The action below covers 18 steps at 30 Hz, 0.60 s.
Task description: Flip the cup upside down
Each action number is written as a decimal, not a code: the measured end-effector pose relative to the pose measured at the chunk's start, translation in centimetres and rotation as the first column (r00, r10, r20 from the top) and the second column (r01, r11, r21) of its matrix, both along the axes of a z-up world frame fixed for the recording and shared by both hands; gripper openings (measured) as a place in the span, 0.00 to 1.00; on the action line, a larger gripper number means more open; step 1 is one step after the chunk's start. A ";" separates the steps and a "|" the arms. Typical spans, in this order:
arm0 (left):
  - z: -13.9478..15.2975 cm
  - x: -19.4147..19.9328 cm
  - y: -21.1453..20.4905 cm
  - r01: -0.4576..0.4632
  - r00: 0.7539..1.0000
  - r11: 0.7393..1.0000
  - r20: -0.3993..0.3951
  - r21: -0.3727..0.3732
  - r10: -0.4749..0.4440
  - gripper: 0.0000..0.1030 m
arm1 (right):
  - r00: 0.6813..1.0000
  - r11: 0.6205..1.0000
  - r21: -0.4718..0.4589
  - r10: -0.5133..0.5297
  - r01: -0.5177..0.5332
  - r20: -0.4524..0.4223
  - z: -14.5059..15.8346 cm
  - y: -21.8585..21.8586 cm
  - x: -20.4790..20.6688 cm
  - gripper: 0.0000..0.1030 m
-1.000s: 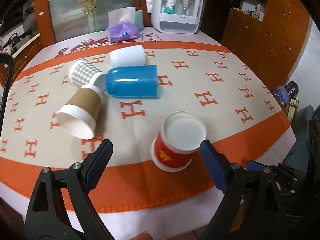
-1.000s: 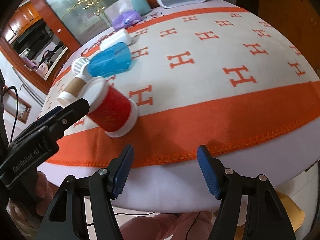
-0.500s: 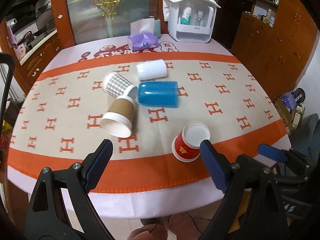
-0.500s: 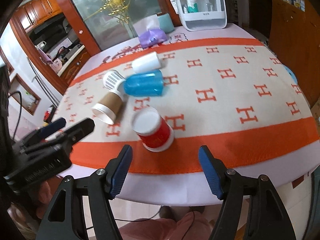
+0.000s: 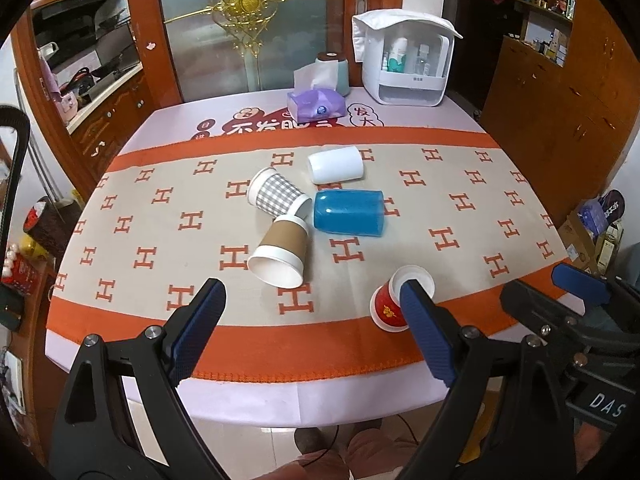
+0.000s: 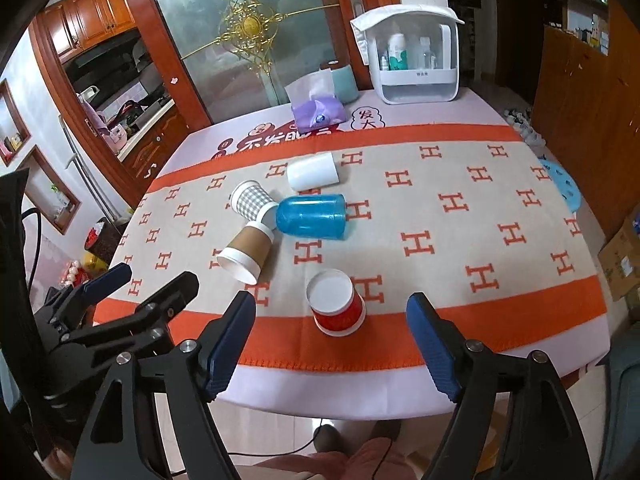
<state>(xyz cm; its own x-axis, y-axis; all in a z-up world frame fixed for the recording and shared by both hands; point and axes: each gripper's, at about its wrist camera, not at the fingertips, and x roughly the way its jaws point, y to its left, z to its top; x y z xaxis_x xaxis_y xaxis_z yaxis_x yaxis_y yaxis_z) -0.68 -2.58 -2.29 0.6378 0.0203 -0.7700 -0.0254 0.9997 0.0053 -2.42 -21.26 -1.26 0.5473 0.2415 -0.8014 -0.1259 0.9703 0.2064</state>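
Note:
A red paper cup stands upside down near the table's front edge; it also shows in the left wrist view, partly behind a finger. Four cups lie on their sides mid-table: brown, checked, blue and white. My left gripper is open and empty, held back off the table's front edge. My right gripper is open and empty, also held back from the edge, in front of the red cup.
An orange-bordered cloth with H marks covers the table. A purple tissue box and a white cosmetics case stand at the far edge. Wooden cabinets line the right side.
Both grippers have pulled back and up away from the table, so the whole table now shows. The red cup stays upside down where it stood.

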 end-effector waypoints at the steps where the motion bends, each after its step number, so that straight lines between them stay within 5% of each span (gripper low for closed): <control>1: 0.0 0.1 0.0 -0.001 1.000 1.000 0.002 0.000 0.001 0.85 | 1.000 1.000 -0.002 0.002 -0.002 0.000 0.1 0.1 0.0 0.77; 18: 0.1 0.7 0.3 -0.017 1.000 1.000 0.000 -0.012 0.017 0.85 | 1.000 1.000 -0.019 0.006 -0.006 0.014 0.5 0.7 0.7 0.77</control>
